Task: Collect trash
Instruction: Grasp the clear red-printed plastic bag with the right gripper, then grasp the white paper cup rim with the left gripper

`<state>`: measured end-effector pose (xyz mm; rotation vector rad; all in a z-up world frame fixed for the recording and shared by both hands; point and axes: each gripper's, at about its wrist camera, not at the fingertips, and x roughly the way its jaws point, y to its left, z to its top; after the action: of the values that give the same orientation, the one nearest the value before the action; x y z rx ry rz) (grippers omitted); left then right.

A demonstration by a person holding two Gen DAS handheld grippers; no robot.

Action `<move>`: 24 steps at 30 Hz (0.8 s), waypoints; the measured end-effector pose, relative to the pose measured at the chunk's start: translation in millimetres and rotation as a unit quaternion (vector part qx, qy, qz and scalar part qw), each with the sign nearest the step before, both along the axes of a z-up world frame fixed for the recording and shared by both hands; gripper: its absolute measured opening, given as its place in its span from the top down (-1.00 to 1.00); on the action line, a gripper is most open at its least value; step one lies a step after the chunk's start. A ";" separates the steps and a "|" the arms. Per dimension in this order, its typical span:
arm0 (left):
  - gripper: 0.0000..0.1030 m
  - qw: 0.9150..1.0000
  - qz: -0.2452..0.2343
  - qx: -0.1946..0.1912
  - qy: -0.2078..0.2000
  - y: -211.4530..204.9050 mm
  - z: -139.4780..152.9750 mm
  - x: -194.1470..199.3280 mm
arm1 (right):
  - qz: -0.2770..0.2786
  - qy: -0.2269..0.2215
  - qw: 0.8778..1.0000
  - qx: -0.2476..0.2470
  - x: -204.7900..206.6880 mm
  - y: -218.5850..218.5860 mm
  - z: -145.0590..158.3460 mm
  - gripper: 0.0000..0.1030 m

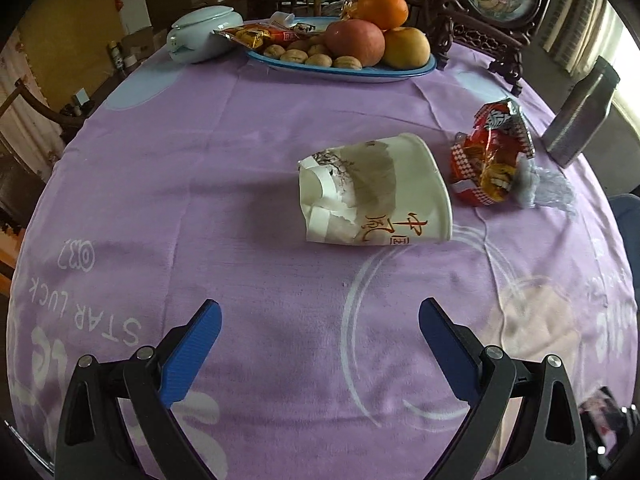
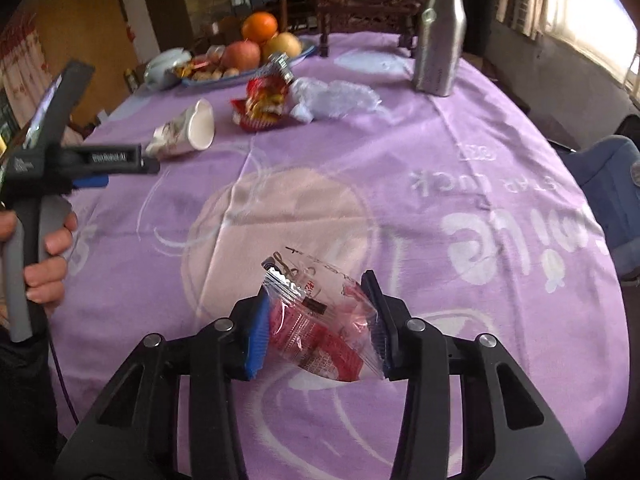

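My right gripper is shut on a clear wrapper with red print; both blue pads press its sides just above the purple tablecloth. My left gripper is open and holds nothing, hovering over the cloth short of a crushed white paper cup that lies on its side. In the right wrist view a hand holds that left gripper at the left, near the cup. A crumpled red snack wrapper and a wad of clear plastic lie right of the cup.
A blue plate with fruit, walnuts and snack packs stands at the far side, beside a pale lidded pot. A steel bottle stands at the right. A carved wooden stand is behind the plate. A blue chair sits by the table's right edge.
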<state>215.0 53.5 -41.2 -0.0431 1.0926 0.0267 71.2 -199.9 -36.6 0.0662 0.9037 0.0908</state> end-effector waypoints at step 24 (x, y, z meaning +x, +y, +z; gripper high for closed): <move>-0.89 0.996 0.078 -0.029 0.043 -23.9 11.0 68.2 | 0.020 -0.012 0.998 0.057 2.0 -26.0 3.9 0.35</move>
<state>283.2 29.6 -30.2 -0.1808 1.1731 0.1373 73.2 -225.9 -32.7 0.1541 0.8763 0.1798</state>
